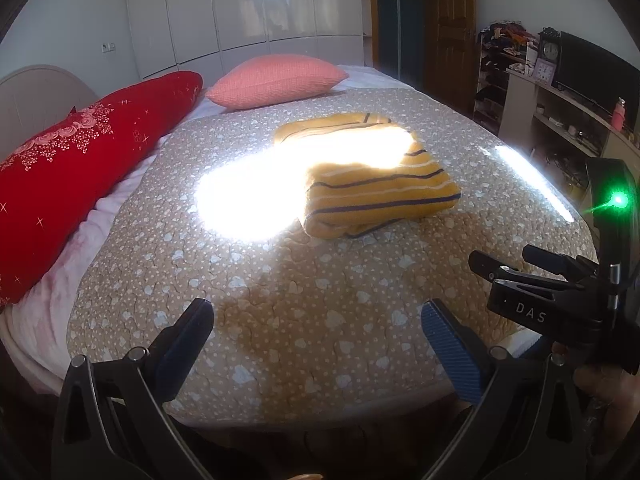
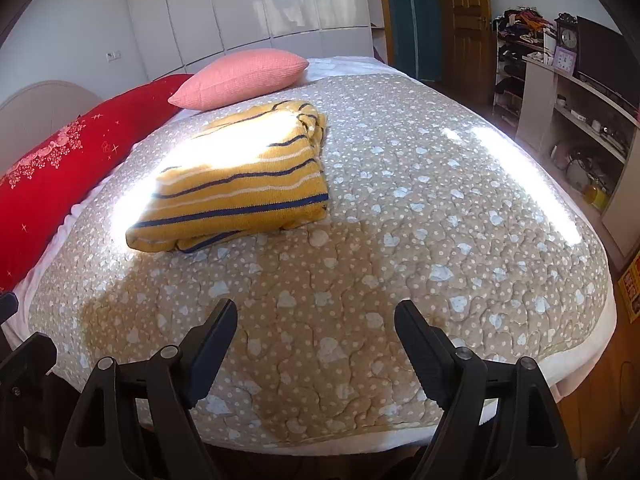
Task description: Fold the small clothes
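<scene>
A yellow knitted garment with dark blue and white stripes (image 1: 376, 184) lies folded into a compact rectangle on the beige quilted bedspread (image 1: 280, 320), partly in a bright sun patch. It also shows in the right wrist view (image 2: 240, 188). My left gripper (image 1: 318, 332) is open and empty, held above the near edge of the bed, well short of the garment. My right gripper (image 2: 316, 340) is open and empty, also near the bed's front edge. The right gripper's body shows at the right of the left wrist view (image 1: 560, 292).
A red pillow (image 1: 80, 168) and a pink pillow (image 1: 276, 80) lie at the head of the bed. White wardrobes (image 1: 248, 12) stand behind. Shelves with a clock and clutter (image 2: 580, 92) stand along the right wall, with a wooden door (image 2: 464, 20) beyond.
</scene>
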Demonstrator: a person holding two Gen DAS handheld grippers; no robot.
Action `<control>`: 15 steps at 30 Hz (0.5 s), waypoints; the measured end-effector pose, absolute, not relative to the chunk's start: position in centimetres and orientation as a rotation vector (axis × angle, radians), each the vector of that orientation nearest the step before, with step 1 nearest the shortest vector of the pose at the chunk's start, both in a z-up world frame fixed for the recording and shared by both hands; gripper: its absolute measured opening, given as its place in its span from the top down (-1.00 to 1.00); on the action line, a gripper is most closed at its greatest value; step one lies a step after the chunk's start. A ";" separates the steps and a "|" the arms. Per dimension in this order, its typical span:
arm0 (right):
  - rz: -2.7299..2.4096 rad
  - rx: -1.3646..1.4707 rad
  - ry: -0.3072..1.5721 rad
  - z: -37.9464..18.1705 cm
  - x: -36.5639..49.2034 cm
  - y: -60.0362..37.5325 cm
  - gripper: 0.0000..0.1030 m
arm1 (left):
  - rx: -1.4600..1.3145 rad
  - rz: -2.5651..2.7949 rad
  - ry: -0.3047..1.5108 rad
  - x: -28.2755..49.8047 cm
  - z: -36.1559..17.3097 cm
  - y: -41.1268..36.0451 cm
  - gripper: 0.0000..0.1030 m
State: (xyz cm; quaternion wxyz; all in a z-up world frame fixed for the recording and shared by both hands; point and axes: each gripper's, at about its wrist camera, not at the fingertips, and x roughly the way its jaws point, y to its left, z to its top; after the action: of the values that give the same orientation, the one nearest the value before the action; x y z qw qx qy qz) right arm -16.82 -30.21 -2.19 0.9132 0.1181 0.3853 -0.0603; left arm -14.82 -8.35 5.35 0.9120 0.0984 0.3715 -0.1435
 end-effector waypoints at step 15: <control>-0.118 0.236 0.811 -2.6 -16.6 -30.0 -0.68 | 0.203 -0.305 0.803 -14.6 4.7 -8.6 -1.00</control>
State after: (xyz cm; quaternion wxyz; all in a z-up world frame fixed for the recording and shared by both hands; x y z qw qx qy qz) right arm -16.57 -29.96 -2.65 0.9105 0.1146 0.3932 -0.0574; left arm -14.55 -8.60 4.72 0.9042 0.0984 0.3886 -0.1476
